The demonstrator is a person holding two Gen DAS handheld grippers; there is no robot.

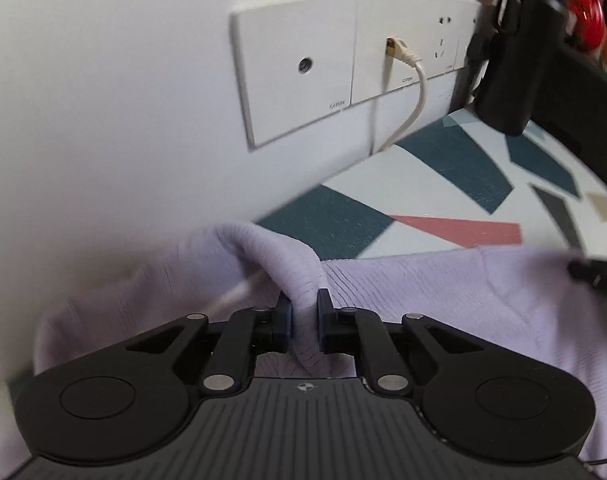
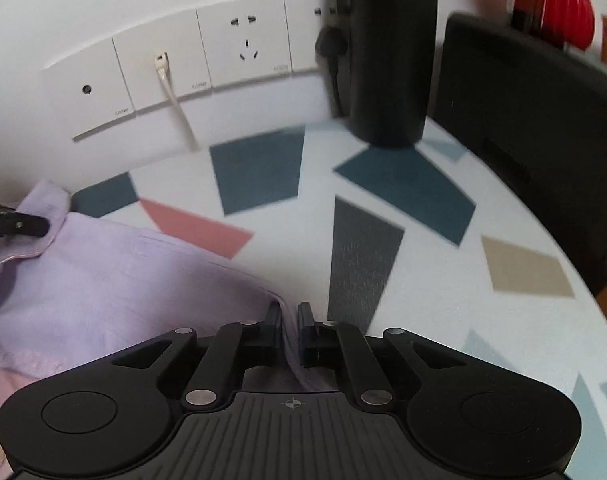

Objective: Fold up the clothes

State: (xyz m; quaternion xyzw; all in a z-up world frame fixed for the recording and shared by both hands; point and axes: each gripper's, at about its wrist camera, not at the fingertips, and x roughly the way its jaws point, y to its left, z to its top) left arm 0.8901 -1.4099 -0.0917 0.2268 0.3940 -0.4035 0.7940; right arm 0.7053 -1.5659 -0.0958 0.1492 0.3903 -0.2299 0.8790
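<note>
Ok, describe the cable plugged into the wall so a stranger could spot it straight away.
Find the white socket strip on the wall above the table. A pale cable hangs from its second plate toward the table; the black plug further right is dark.

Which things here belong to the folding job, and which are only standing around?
Belonging to the job:
- lilac garment, lying on the patterned table
- left gripper, shut on a fold of it
- right gripper, shut on its edge

Only standing around:
- black speaker
- wall sockets
- white cable
- red vase
</note>
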